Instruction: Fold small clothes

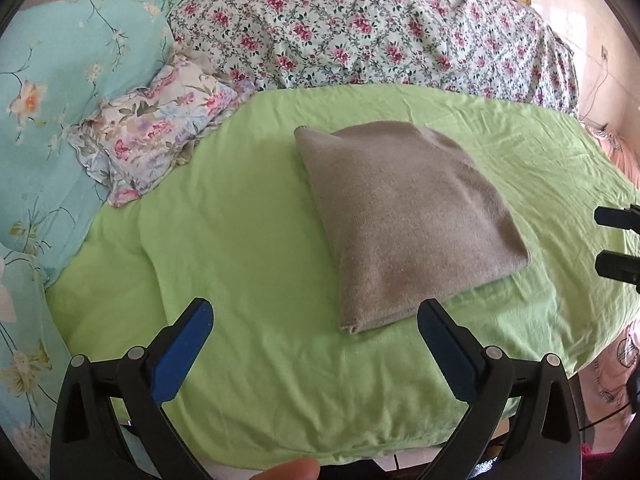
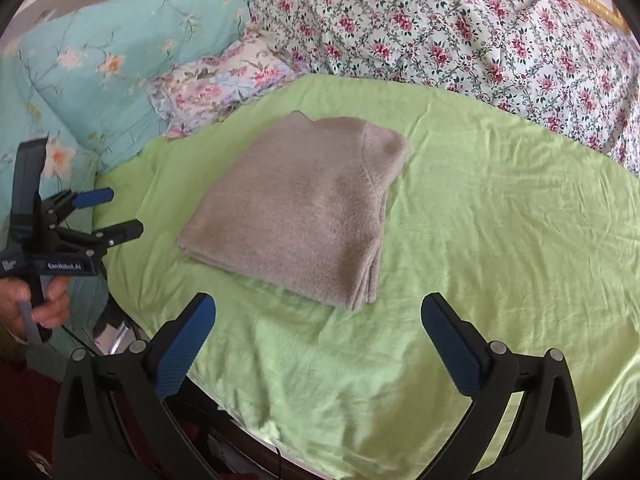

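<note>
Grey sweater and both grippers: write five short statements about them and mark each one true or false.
1. The grey sweater lies folded on the green sheet. True.
2. The left gripper is clamped on the sweater. False: its jaws stand wide open with nothing between them.
3. The right gripper is open and holds nothing. True.
4. The sweater rests on the turquoise flowered quilt. False: it lies wholly on the green sheet, apart from the quilt.
5. A small flowered pillow lies between the quilt and the sheet. True.
</note>
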`<state>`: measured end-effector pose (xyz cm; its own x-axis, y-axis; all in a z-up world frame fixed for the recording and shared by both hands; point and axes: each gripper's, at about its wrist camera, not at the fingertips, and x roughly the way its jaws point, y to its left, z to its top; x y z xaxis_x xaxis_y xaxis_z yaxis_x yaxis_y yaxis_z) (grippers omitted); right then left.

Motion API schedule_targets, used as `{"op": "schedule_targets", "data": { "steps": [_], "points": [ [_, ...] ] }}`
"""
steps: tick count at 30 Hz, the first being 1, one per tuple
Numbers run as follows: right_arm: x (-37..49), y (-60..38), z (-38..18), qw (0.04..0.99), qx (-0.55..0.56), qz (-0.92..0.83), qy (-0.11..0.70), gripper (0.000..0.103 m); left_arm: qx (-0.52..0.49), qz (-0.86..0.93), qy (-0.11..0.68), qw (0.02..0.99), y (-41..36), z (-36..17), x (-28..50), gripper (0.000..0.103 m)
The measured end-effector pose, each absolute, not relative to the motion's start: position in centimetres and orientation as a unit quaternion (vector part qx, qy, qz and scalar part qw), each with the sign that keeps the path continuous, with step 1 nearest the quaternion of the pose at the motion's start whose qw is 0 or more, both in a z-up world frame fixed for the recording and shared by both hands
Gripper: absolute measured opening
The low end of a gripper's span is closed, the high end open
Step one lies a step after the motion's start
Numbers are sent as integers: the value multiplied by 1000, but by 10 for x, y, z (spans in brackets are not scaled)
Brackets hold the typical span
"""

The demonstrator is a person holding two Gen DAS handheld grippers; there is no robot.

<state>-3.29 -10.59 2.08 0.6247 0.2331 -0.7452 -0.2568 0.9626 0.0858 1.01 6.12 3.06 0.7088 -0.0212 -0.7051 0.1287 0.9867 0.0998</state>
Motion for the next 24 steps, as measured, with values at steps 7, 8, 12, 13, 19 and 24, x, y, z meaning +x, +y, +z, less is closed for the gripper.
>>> {"op": "schedule_targets", "data": {
  "steps": [7, 8, 12, 13, 19, 24],
  "points": [
    [-16, -102, -3, 894, -6, 123, 430, 103, 67, -58, 397, 914, 52, 17, 24, 102],
    [-15, -101, -5, 894, -4, 122, 432, 103, 72, -53, 399, 913, 49, 14, 27, 102],
    [1, -98, -18, 889, 6, 118, 443, 103, 79, -39, 407, 909, 44, 6, 37, 102],
    [6, -97, -21, 887, 8, 119, 446, 103, 81, -38, 408, 909, 44, 5, 39, 102],
    [28, -89, -25, 884, 2, 118, 453, 103, 89, -32, 411, 907, 39, 5, 54, 102],
    [45, -88, -17, 886, -5, 117, 448, 103, 95, -17, 411, 907, 37, 8, 70, 102]
  ]
}}
